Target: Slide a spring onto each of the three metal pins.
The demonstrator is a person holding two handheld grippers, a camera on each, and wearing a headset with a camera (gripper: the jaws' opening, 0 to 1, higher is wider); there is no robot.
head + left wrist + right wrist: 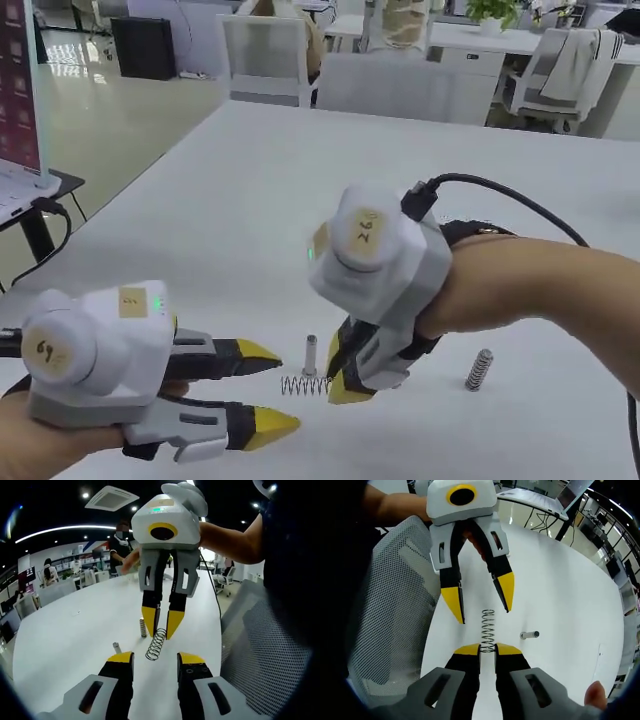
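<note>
The left claw (pixel 268 390) is held nearest the table's near edge, low over the white table (pixel 250 200). Its yellow-tipped jaws are spread wide and nothing is gripped between them. Just past those tips a thin spring (pixel 304 385) is stretched out level with the table top; whether it rests on the surface cannot be told. One end of it is pinched between the jaws of the right claw (pixel 345 388), which are drawn almost together around it. The other end is pointed toward the gap in the left claw. The right claw is angled downward and faces the left claw. Just behind the thin spring a short metal pin (pixel 311 352) is stood upright on the table, its shaft bare and touched by neither claw. Toward the table's right edge, near the person's forearm (pixel 540 290), a thicker spring (pixel 480 370) is laid, well apart from both claws. Office chairs (pixel 265 55) are set past the far edge.
</note>
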